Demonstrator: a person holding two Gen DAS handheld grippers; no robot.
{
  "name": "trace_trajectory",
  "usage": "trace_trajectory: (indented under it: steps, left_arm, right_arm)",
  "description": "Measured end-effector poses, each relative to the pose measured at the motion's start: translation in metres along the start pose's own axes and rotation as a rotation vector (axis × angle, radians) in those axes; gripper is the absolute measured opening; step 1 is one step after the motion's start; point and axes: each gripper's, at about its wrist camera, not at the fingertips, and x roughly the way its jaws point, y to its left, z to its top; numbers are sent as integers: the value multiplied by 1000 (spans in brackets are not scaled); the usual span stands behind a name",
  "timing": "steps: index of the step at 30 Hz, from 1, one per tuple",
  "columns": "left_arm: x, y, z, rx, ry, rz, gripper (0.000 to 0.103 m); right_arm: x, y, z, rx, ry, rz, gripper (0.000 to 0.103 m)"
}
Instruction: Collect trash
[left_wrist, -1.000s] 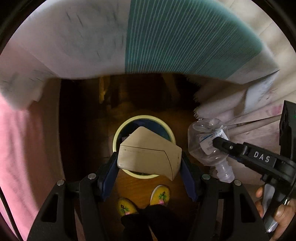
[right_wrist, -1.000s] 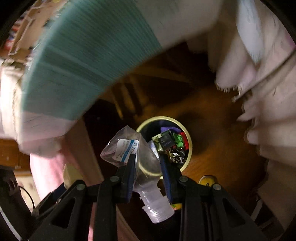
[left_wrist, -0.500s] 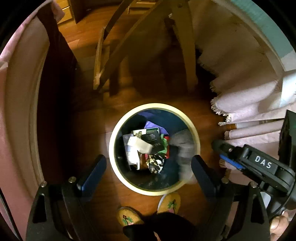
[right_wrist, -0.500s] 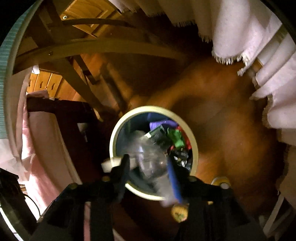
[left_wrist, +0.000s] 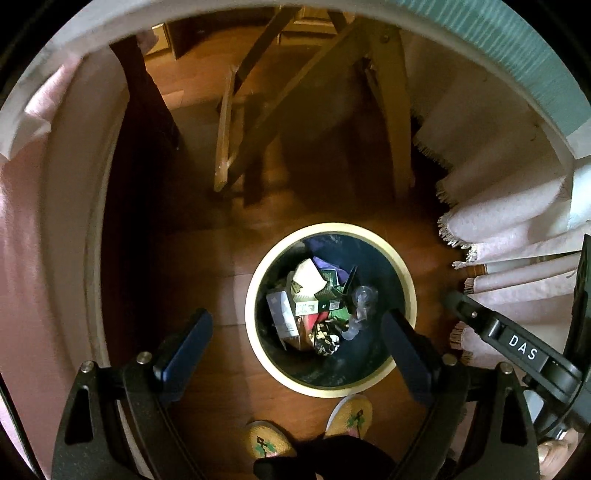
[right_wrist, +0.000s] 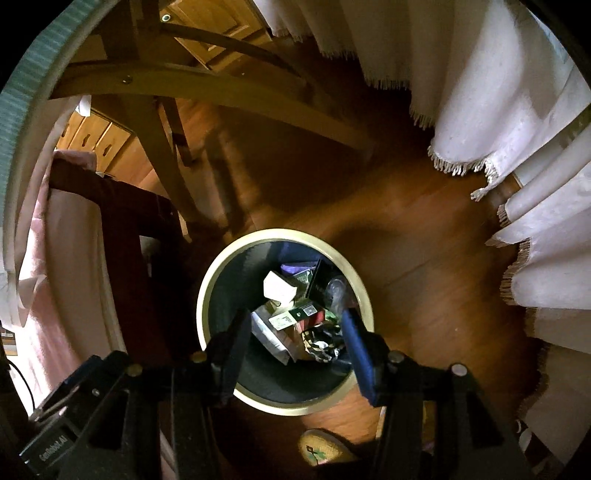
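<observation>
Cream-rimmed and dark inside, the round trash bin (left_wrist: 400, 266) stands on the wooden floor (left_wrist: 207, 280) directly below both grippers. In it lie a beige carton (left_wrist: 307, 275), a crumpled clear plastic bottle (left_wrist: 360, 308) at the right side of the heap, and assorted printed wrappers (left_wrist: 317, 306). The left gripper (left_wrist: 295, 345) has its fingers (left_wrist: 184, 341) spread wide, nothing between them. The right gripper (right_wrist: 295, 345) has its fingers (right_wrist: 356, 352) parted and empty too, framing the bin's contents; both sets have just been opening. A person's yellow patterned slippers (left_wrist: 349, 415) sit at the bin's near edge. Fringed pale cloth (left_wrist: 509, 236) hangs at right; wooden furniture legs (left_wrist: 391, 122) stand beyond.
</observation>
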Motion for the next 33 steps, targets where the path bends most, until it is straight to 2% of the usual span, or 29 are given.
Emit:
trace_trajectory:
  steps: [12, 21, 27, 33]
  left_arm:
    - [-53, -10, -2, 14, -19, -7, 92]
    - [-151, -22, 9, 25, -80, -17, 92]
    - [-219, -34, 19, 50, -140, -14, 92]
    - [-271, -50, 28, 63, -186, 6, 92]
  right_arm:
    - [-53, 20, -9, -35, -55, -11, 51]
    - [-147, 51, -7, -87, -99, 4, 51]
    - [-210, 72, 7, -144, -136, 25, 52]
    - [-262, 91, 22, -217, -175, 47, 52]
